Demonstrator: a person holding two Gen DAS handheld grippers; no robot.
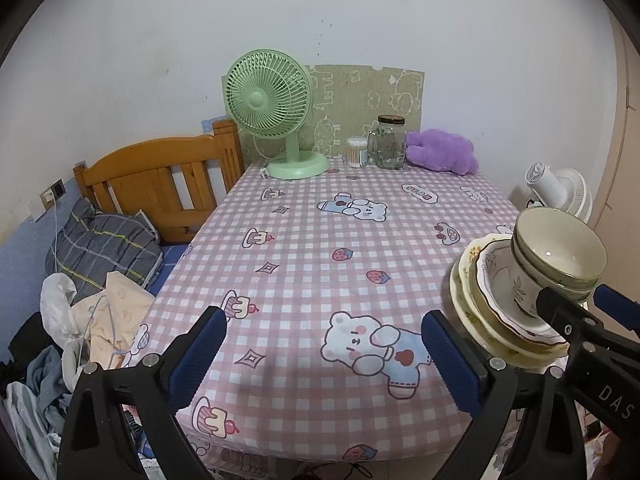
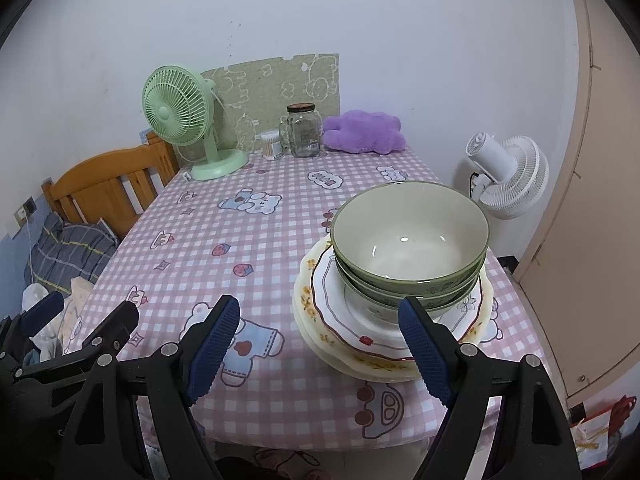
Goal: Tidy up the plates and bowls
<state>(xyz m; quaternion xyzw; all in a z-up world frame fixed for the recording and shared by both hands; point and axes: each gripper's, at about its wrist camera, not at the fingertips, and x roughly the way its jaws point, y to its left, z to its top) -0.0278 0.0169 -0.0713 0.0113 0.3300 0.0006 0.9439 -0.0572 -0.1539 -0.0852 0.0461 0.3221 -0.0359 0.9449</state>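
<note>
Both grippers stand off the crockery, jaws spread wide, nothing between the pads. Left gripper (image 1: 324, 354) hangs over bare cloth near the front table edge. Right gripper (image 2: 320, 350) sits just in front of the stack, its right pad overlapping the plate rims in view; contact there cannot be confirmed.

Task items are already one pile near the front right corner of the table covered in pink-and-white checked cloth with cartoon bears (image 2: 248, 248). Bottom: cream scalloped ceramic plates with yellow floral border (image 2: 320, 332). On them: a white wavy-rimmed plate with a red line edge (image 2: 340, 320). On top: nested green-glazed ceramic bowls with pale interiors (image 2: 410, 236), three rims visible, possibly more hidden.

Judgement: stacking looks essentially done; what remains is squaring or shifting the pile.

- Bowls sit off-centre toward the far right of the plates; nudge at the lowest bowl's wall, not the top rim, so the nest does not tip.
- Glaze is smooth and shiny, so expect slip under the ribbed blue pads (image 2: 212, 344); grip across a rim, squarely.
- Scalloped edges give uneven purchase; seat the pad on a crest.
- The pile is near the table edge: push inward only.

At the far end, well apart: mint-green plastic desk fan (image 2: 178, 120), clear glass jar with dark lid (image 2: 305, 132), purple plush toy (image 2: 364, 132).
</note>
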